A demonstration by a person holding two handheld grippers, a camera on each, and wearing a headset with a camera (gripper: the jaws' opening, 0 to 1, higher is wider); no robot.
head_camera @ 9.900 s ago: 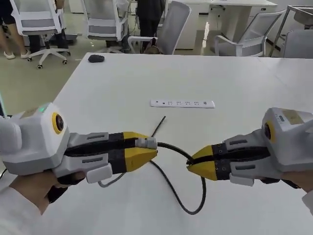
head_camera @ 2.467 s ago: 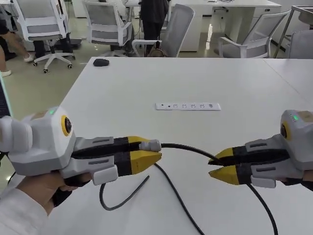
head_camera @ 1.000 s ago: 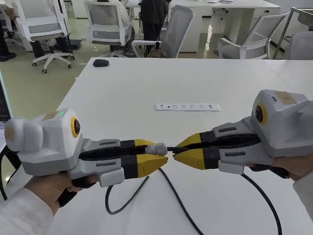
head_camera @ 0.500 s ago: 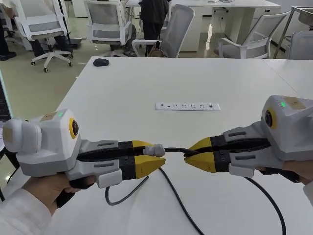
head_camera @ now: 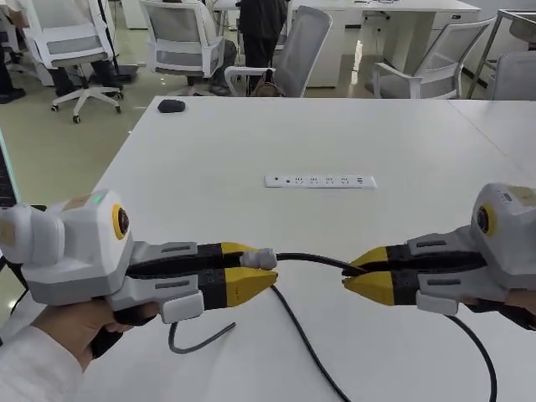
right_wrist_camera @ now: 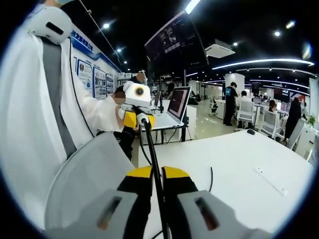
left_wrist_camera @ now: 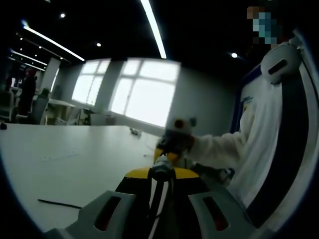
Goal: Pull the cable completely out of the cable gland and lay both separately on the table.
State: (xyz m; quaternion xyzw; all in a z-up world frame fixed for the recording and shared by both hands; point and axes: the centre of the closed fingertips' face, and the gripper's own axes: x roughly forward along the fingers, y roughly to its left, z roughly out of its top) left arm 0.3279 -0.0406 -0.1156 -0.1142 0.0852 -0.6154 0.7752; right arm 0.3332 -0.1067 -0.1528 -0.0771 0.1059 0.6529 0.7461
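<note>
Over the near edge of the table (head_camera: 352, 126) | at 9 o'clock your left gripper (head_camera: 261, 266) was clenched on the gland (head_camera: 261, 256) | at 3 o'clock your right gripper (head_camera: 352, 271) was clamped on the cable (head_camera: 311, 260), apparently not yet out of the gland | risk: an off-axis pull could bind the cable or make it slip.

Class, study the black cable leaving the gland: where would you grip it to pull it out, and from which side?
Grip the near-straight free stretch of cable just right of the cable gland, coming from the right, in line with it, so the pull runs along the gland's axis. The right gripper grips there; the left gripper holds the gland.
</note>
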